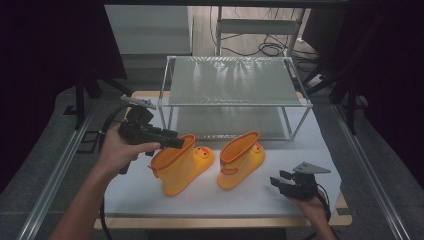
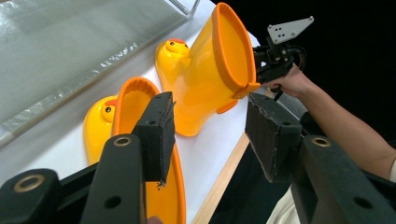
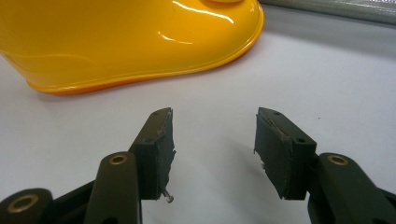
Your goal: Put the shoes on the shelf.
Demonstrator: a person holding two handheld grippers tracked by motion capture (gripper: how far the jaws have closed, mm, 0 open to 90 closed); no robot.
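Note:
Two yellow rubber boots with orange rims and duck faces stand on the white table top (image 1: pixel 140 192). My left gripper (image 1: pixel 176 140) hovers at the top rim of the left boot (image 1: pixel 182 167), jaws open. In the left gripper view, one jaw of my left gripper (image 2: pixel 208 100) hangs over the left boot (image 2: pixel 95 126)'s opening. Part of the orange rim runs between the jaws, with neither pad pressing on it. The right boot (image 1: pixel 240 160) (image 2: pixel 201 88) stands beside it. My right gripper (image 1: pixel 278 182) rests low at the front right, open and empty. In its own view my right gripper (image 3: pixel 215 119) faces the right boot (image 3: pixel 130 42)'s sole.
A two-tier wire shelf rack (image 1: pixel 235 80) (image 2: pixel 70 42) stands at the back of the table, close behind the boots. The table's wooden front edge (image 1: pixel 215 222) runs along the near side. Cables lie on the floor behind the rack.

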